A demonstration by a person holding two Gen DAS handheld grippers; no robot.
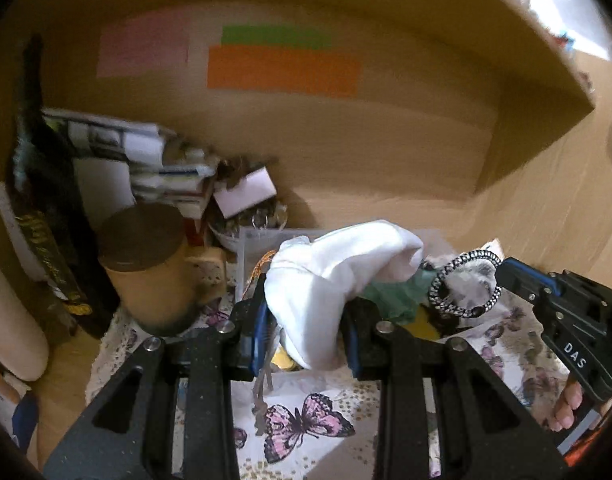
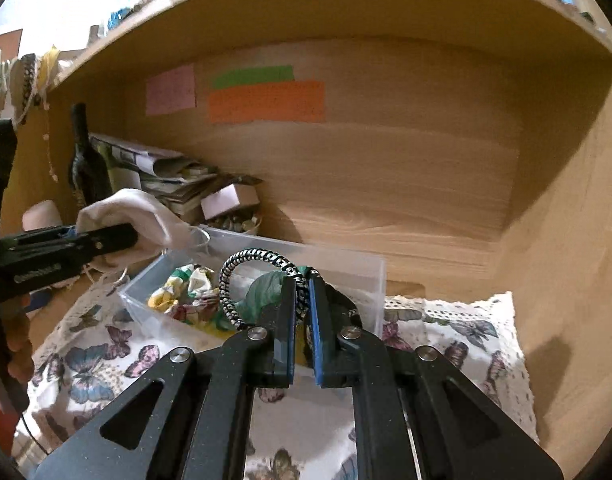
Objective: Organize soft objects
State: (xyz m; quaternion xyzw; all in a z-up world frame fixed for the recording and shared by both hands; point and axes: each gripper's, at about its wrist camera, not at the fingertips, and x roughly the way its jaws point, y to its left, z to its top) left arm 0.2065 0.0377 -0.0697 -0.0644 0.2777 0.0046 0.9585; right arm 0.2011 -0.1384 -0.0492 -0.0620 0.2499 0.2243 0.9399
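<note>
My left gripper is shut on a white sock, held above the near left corner of a clear plastic bin; the sock also shows in the right wrist view. My right gripper is shut on a black-and-white braided hair tie, held over the bin; the tie also shows in the left wrist view. Inside the bin lie a green cloth and a floral yellow cloth.
The bin stands on a butterfly-print cloth inside a wooden shelf. At the back left are a dark bottle, stacked papers, a cardboard tube and a small bowl of coins. Coloured notes stick to the back wall.
</note>
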